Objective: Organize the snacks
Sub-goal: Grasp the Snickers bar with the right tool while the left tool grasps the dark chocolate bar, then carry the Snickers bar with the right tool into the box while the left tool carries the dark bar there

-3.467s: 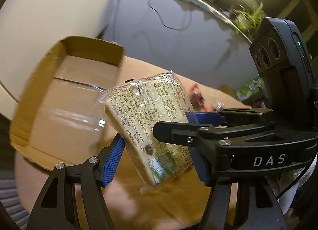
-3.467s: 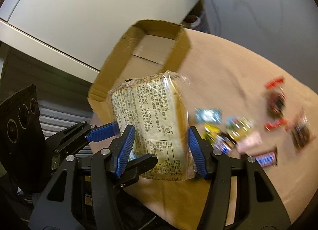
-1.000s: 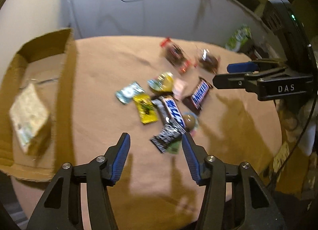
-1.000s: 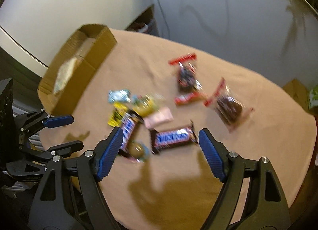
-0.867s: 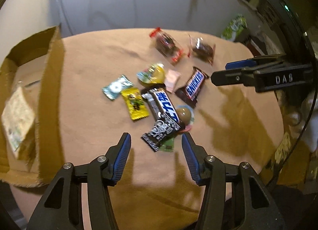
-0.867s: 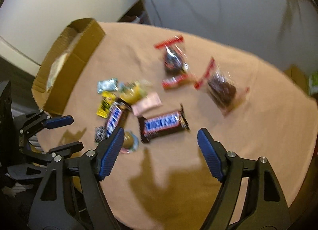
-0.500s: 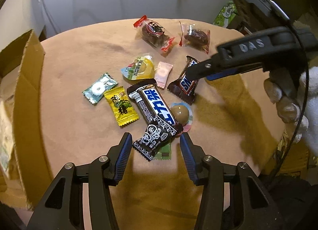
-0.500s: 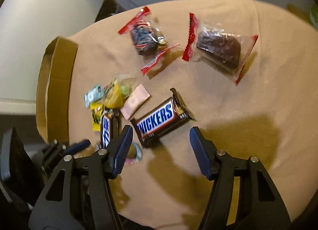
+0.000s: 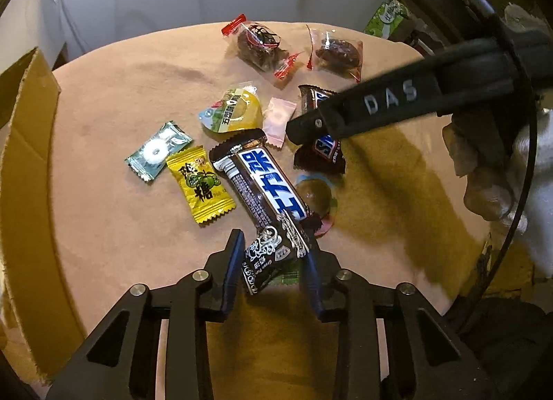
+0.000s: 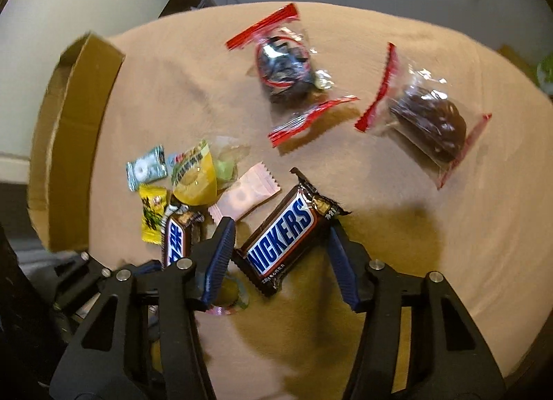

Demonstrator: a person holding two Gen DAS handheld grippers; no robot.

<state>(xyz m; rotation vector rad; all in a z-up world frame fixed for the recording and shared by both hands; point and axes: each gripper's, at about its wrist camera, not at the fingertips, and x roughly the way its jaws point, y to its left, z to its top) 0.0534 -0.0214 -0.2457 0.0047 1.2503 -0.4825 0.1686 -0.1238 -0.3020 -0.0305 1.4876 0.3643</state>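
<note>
Both tongs [image 9: 273, 262] [image 10: 281, 255] astride candy bars.

A brown Snickers bar [image 10: 290, 230] with blue lettering, a yellow sachet [image 9: 200, 186] printed green and red-edged clear packets [image 10: 287, 68] lie on the tan-clothed table [image 10: 449, 244].

**Snack count on my table**

Ahead of my fingers I count two chocolate bars: one Snickers bar [image 10: 289, 230] and one blue-labelled bar [image 9: 263, 181]. Two clear red-sealed bags [image 9: 260, 43] hold dark pastries. I see one yellow candy [image 9: 199, 184], one green mint [image 9: 158, 150], one pink sachet [image 9: 279, 118], one yellow jelly cup [image 9: 232, 112], one black-and-white packet [image 9: 270, 257], and one cardboard box [image 9: 24, 144].
</note>
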